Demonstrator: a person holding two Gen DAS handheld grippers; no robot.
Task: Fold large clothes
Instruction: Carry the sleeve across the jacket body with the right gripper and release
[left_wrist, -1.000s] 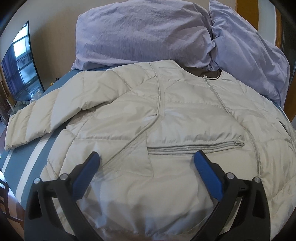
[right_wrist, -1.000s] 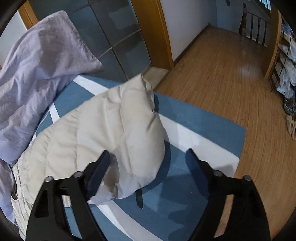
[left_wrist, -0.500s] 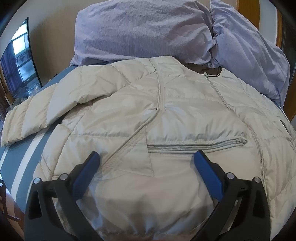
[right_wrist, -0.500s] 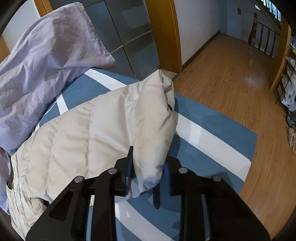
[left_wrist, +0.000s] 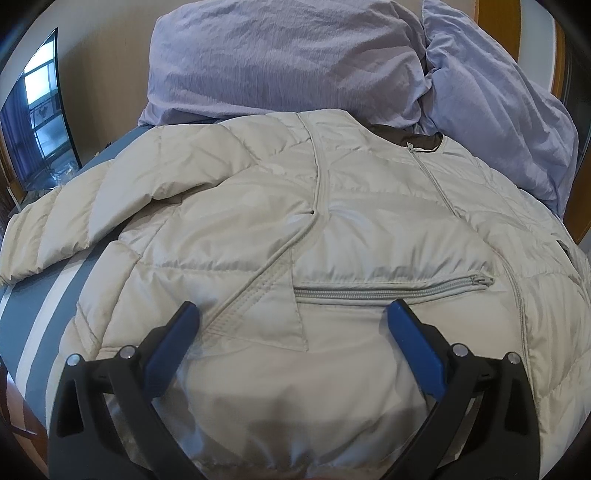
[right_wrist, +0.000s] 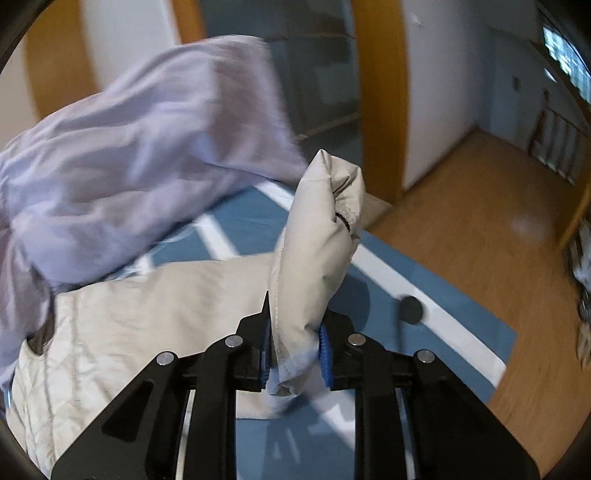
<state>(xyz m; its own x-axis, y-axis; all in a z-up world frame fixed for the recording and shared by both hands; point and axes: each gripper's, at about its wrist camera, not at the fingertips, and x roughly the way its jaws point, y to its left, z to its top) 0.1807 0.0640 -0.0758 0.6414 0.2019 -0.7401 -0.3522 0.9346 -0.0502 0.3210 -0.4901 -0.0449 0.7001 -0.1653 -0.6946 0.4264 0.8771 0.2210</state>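
Left wrist view. Jacket (left_wrist: 332, 229): pale beige quilted puffer, spread front-up across the bed (left_wrist: 37, 314), collar toward the lilac pillows (left_wrist: 280, 55) at the head. Main zip closed; pocket zipper (left_wrist: 391, 290) shut, lying crosswise just ahead of the fingers. One sleeve (left_wrist: 74, 221) trails out toward the dark screen (left_wrist: 37, 122) at the picture's left edge, not yet folded in. Left gripper (left_wrist: 291, 314): jaws wide apart, blue pads clear of the cloth on either side, nothing between them but the jacket's lower hem area below. Judged to be hovering over the hem, ready to pin or steady the body while the other hand works the sleeve.

Right wrist view. Right gripper (right_wrist: 293, 354): jaws closing, nearly together, with the cuff end of the other sleeve (right_wrist: 317, 251) pinched between the blue pads. The sleeve stands up from the grip, its open cuff at the top, lifted clear of the blue-and-white striped bedcover (right_wrist: 406, 284); the jacket body (right_wrist: 147, 314) lies flat at lower left, the lilac pillow (right_wrist: 140, 147) behind. Background is smeared, consistent with the hand in motion. Wooden floor (right_wrist: 480, 221) and an orange door frame (right_wrist: 380, 92) lie beyond the bed's edge; a small dark round thing (right_wrist: 412, 309) sits on the cover, identity unclear.

Judgement: a grip at the cuff gives control of the whole sleeve length, suiting a fold inward across the chest. The slippery, puffy fabric may spring back.
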